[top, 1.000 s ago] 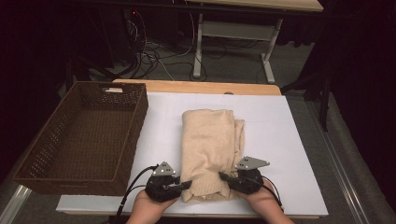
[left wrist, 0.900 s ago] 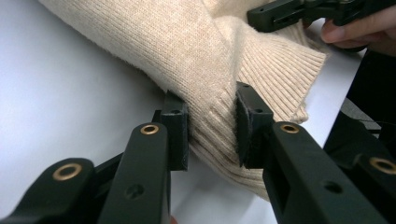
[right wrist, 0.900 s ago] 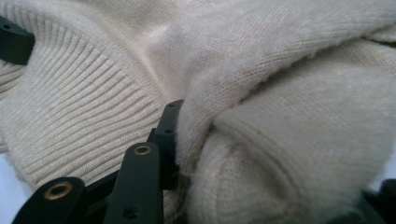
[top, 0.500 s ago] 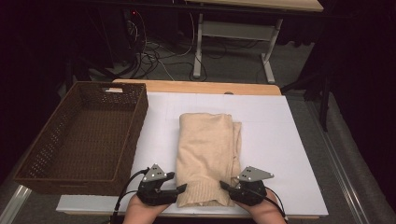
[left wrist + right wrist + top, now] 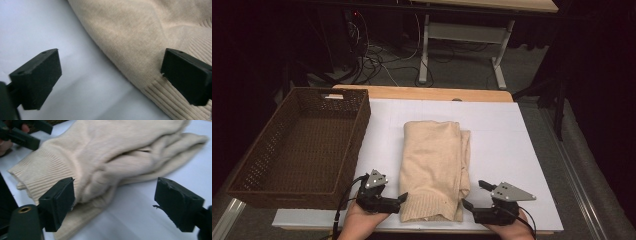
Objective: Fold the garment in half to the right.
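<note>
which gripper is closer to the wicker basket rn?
Left. The left gripper sits just off the wicker basket's near right corner, jaws open at the folded beige sweater's left hem. The right gripper is beyond the sweater, at its right hem, jaws open.

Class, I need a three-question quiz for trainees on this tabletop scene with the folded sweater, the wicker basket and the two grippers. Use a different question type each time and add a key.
1. True or false: the left gripper is clamped on the beige sweater.
2. Multiple choice: the wicker basket holds A) the sweater, B) nothing that can be seen, C) a towel.
3. Short answer: which part of the sweater lies nearest the right gripper?

Key
1. False: its jaws stand open at the sweater's edge, having just been opening.
2. B
3. The ribbed hem at the near end; the right gripper's jaws are also open, with one jaw beside the knit.
</note>
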The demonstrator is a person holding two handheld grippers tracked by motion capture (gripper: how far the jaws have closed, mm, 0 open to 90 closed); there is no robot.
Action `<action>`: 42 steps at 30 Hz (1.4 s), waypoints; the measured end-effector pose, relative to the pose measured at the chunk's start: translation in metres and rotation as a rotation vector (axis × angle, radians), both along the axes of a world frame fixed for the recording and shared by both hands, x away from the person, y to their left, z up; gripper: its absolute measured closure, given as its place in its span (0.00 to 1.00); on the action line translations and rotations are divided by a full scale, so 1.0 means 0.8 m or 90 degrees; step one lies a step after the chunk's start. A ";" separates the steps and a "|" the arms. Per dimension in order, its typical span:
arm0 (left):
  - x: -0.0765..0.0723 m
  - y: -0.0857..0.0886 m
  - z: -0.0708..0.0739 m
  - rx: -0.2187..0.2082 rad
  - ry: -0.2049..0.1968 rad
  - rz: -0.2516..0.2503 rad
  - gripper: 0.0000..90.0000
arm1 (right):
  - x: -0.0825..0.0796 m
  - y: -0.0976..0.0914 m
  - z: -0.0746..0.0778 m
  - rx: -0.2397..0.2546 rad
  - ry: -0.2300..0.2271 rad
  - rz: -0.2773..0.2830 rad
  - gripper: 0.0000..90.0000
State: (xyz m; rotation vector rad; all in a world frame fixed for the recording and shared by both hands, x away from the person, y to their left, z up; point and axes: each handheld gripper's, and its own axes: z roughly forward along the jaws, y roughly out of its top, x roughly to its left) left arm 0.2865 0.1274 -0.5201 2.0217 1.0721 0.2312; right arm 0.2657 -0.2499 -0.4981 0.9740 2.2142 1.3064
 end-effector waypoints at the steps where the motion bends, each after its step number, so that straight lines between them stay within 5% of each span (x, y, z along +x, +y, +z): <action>1: -0.001 0.000 -0.001 0.006 0.015 -0.002 0.00 | 0.002 -0.007 0.001 0.008 -0.002 -0.014 0.14; 4: -0.009 -0.002 -0.001 0.032 0.028 -0.007 0.00 | 0.010 -0.026 0.003 0.023 -0.012 -0.056 0.04; 9: -0.014 -0.004 -0.002 0.063 0.041 -0.008 0.00 | 0.028 -0.046 -0.002 -0.007 -0.026 -0.113 0.00; 22: -0.018 -0.007 0.000 0.122 0.070 -0.019 0.00 | 0.068 -0.045 -0.006 -0.013 -0.053 -0.146 0.02; 31: -0.024 -0.008 0.000 0.156 0.067 -0.027 0.00 | 0.156 0.003 0.011 0.006 -0.043 -0.144 0.19; 37: -0.024 -0.009 0.000 0.154 0.067 -0.026 0.00 | 0.227 0.049 0.016 0.013 -0.004 -0.122 0.46; 40: -0.023 -0.009 0.000 0.152 0.066 -0.026 0.00 | 0.247 0.059 0.010 -0.012 0.022 -0.114 0.48; 42: -0.023 -0.010 0.000 0.151 0.066 -0.027 0.00 | 0.264 0.066 -0.006 -0.032 0.070 -0.104 0.45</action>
